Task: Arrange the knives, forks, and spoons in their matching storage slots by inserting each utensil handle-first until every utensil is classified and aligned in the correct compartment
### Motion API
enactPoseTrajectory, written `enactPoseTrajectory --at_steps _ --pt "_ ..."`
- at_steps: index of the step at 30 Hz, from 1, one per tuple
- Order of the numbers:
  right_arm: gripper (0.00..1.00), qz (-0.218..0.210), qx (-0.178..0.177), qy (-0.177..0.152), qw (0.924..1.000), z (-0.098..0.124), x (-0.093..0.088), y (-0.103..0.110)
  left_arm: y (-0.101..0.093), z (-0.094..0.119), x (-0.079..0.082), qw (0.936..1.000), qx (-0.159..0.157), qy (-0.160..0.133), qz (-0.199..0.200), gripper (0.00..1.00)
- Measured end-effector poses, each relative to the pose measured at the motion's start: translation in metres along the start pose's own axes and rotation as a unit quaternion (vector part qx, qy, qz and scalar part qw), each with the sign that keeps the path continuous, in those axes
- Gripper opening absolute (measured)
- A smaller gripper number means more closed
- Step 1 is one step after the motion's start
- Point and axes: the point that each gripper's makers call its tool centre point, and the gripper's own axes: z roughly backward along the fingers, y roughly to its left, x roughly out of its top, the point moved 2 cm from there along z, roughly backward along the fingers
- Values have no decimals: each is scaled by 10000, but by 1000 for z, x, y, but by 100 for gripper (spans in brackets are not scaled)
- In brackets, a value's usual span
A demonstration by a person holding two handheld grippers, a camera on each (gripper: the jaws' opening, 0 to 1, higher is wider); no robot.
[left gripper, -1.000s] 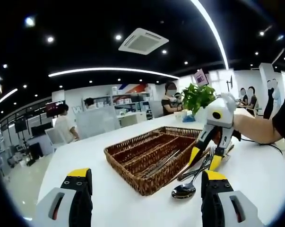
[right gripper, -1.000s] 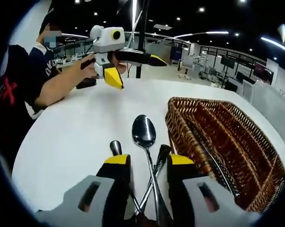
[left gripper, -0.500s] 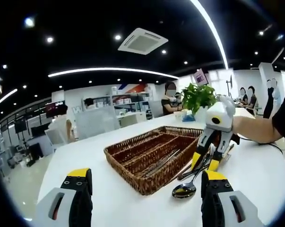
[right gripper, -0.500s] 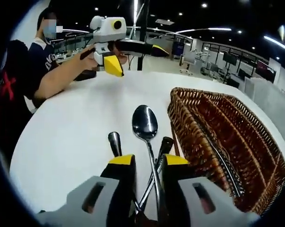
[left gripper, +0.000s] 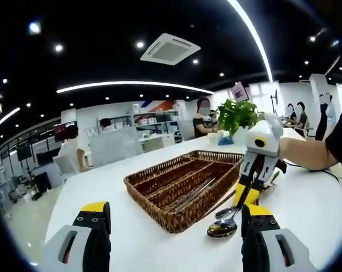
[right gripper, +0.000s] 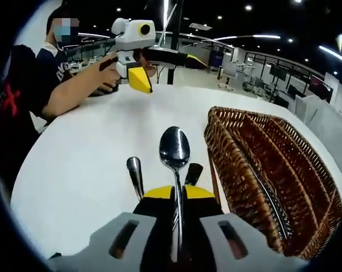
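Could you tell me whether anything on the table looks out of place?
Yes. Several utensils lie loose on the white table beside the wicker tray rather than in its slots: the spoon, now pinched in the right claw, and two handles flanking it. The left claw is open.

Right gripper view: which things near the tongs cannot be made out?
- Spoon: handle hidden between the shut right tongs.
- Two utensils beside it: lower parts covered by the tongs, type unclear.
- Utensils in the wicker tray: too dark to classify.
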Motion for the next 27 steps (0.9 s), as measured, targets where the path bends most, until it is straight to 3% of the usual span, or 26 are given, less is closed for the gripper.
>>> enactPoseTrajectory --at_steps 6,12,14,17,20,27 --pt "9 119 124 14 9999 -1 1 6 -1 0 -1 10000 -29 26 -8 100" --pt "3 344 14 31 9994 -1 1 5 -1 -1 -5 9999 -42 152 -69 100" --pt "3 585 -18 56 9983 -1 1 6 -1 -1 -4 9999 -42 132 -63 100" --pt "2 1338 -178 148 9907 -1 2 5 -3 -1 -4 9999 -60 122 -69 100" --pt "1 1085 -42 148 9940 -1 2 8 -5 -1 -5 9998 -105 147 -62 100" --pt "1 1108 -78 138 9937 1 3 5 -7 -2 -9 9996 -185 231 5 100"
